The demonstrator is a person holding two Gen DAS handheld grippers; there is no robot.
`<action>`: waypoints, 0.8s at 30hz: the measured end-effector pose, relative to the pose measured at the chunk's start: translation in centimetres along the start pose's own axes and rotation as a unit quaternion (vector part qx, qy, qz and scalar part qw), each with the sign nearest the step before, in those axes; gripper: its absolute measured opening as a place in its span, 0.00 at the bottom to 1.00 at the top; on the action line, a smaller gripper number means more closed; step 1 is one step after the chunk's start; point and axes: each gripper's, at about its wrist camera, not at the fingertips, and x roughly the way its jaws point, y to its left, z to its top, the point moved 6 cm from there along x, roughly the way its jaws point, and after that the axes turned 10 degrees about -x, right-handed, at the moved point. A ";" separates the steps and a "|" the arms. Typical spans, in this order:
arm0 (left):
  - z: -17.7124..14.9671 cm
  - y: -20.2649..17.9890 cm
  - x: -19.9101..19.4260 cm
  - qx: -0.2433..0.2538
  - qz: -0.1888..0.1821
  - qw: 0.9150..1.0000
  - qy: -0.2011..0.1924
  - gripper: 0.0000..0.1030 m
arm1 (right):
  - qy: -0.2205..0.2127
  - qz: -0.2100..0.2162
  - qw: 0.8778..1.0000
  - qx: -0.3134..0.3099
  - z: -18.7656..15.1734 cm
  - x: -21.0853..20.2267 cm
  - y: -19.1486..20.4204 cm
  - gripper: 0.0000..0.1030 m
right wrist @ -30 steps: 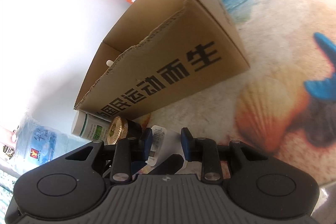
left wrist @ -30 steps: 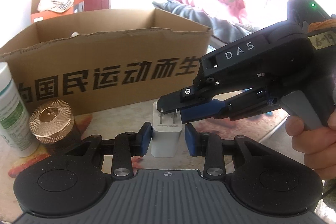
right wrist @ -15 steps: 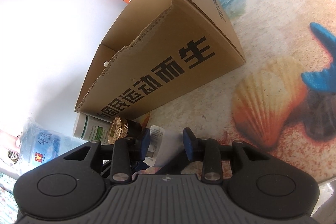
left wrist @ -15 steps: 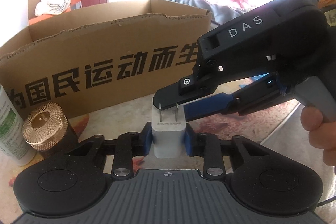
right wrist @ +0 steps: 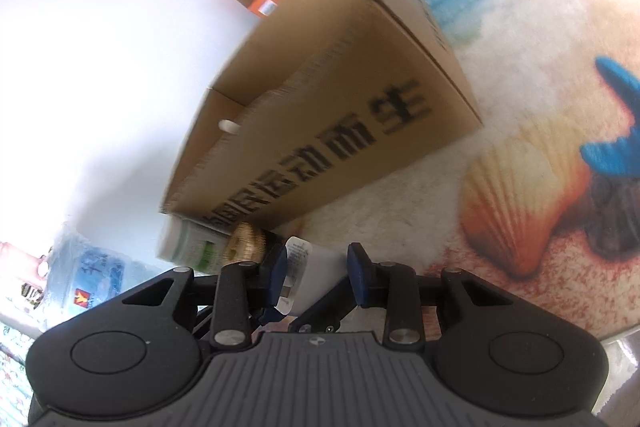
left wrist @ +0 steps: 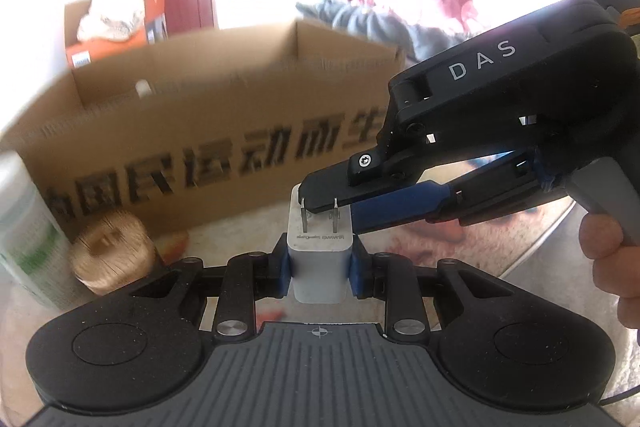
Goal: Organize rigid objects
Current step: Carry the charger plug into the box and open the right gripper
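Standing upright, charger (left wrist: 319,267), prongs (left wrist: 305,221) up

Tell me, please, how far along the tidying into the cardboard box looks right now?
Done: one small white item already shows inside the box. In hand: the left gripper is shut on the white charger, prongs up, with the right gripper around its upper end. Left: the charger is not yet in the box, and the gold cap and green-labelled bottle stand outside it.
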 end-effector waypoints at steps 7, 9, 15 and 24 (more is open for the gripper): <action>5.6 0.5 -3.9 0.014 0.019 0.998 -0.066 0.25 | -0.046 0.025 0.995 -0.089 4.5 -1.9 6.0 0.35; 7.6 0.7 -4.3 0.019 0.026 0.997 -0.077 0.25 | -0.049 0.030 0.992 -0.110 6.5 -2.0 7.3 0.35; 13.5 2.9 -1.7 -0.007 0.024 0.998 -0.050 0.25 | -0.008 0.027 0.992 -0.126 13.3 1.3 8.4 0.36; 17.5 7.8 8.5 -0.076 0.044 0.993 0.078 0.25 | 0.090 -0.015 0.992 -0.089 20.1 11.9 4.7 0.36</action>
